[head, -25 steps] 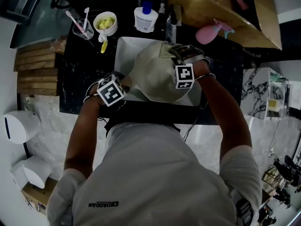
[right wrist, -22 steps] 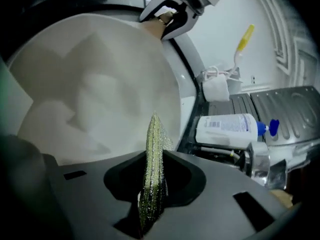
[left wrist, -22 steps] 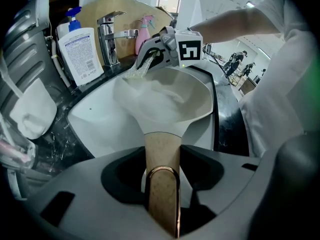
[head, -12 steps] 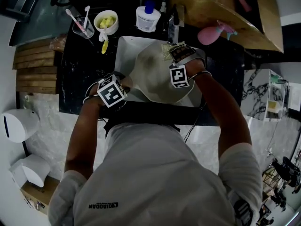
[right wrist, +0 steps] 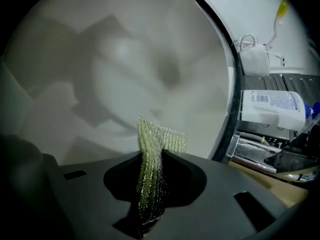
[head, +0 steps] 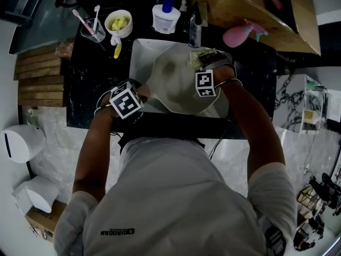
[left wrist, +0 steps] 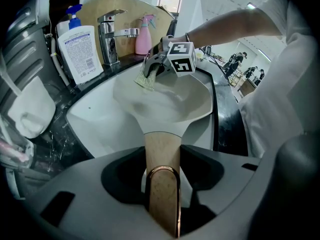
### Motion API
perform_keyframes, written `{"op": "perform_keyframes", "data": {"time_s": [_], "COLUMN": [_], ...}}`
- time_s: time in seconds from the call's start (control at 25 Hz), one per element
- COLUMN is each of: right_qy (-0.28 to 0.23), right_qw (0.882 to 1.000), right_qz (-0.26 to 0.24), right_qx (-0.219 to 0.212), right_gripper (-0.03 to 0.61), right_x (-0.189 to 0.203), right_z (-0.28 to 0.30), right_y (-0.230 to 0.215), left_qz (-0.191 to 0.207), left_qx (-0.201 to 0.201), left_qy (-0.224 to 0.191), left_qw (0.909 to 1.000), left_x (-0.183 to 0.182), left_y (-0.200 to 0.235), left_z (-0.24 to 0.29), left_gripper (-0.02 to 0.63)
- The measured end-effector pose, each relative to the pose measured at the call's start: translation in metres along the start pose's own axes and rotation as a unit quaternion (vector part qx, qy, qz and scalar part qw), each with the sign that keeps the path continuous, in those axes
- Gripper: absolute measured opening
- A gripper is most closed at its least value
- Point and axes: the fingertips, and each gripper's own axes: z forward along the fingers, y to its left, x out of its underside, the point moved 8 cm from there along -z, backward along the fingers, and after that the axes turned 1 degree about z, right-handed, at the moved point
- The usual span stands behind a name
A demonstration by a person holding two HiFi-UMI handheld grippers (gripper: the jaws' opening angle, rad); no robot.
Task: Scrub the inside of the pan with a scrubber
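Firmly, left tongs (left wrist: 162, 191) clamp the handle (left wrist: 162, 151) of one pan (left wrist: 165, 101); right tongs (right wrist: 150, 189) pinch one scrubber (right wrist: 156, 146) (inside it).

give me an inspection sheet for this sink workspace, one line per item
surface: dark marbled counter with a white sink set in it
job's things: pan held over the sink, inside up, wooden handle toward the person; yellow-green mesh scrubber at its far inner side
clutter: pump bottle, bowl, glass of toothbrushes, pink spray bottle, tap, all along the back of the counter
grippers: left gripper shut on the handle; right gripper shut on the scrubber
cables: one thin lead hanging off the counter's near edge
surroundings: wooden slats and white dispenser at left, cardboard box behind
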Motion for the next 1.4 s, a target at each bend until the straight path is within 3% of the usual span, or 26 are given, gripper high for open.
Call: {"op": "perform_keyframes", "data": {"time_s": [0.36,0.72,0.84,1.08,1.24,1.4], "right_qy": [0.020,0.031,0.034,0.037,0.045,0.047], "right_qw": [0.999,0.985,0.976,0.945,0.932,0.911], "right_qz": [0.025,0.079,0.100,0.142,0.158,0.197], "right_qx": [-0.041,-0.148,-0.191,-0.293,-0.324,-0.360], "right_gripper": [0.091,0.091,0.090,0.089,0.089,0.089], "right_x": [0.001,-0.001,-0.003,-0.009,-0.013,-0.019], "right_z": [-0.002,-0.007,-0.010,-0.021,-0.025,-0.029], "right_y": [0.009,0.027,0.034,0.049,0.055,0.057], "left_qz": [-0.003,-0.001,0.003,-0.003,-0.003,-0.007], "left_qx": [0.004,0.002,-0.002,0.004,0.003,0.005], "left_qy": [-0.001,0.001,-0.003,-0.004,-0.006,-0.002], "left_qw": [1.0000,1.0000,1.0000,1.0000,1.0000,1.0000], "left_x": [-0.002,0.000,0.000,-0.001,0.005,0.008], "left_y": [-0.001,0.000,0.003,0.001,0.006,0.006], "left_z": [0.000,0.002,0.001,0.001,0.010,0.010], "left_gripper": [0.219,0.219,0.219,0.219,0.219,0.219]}}
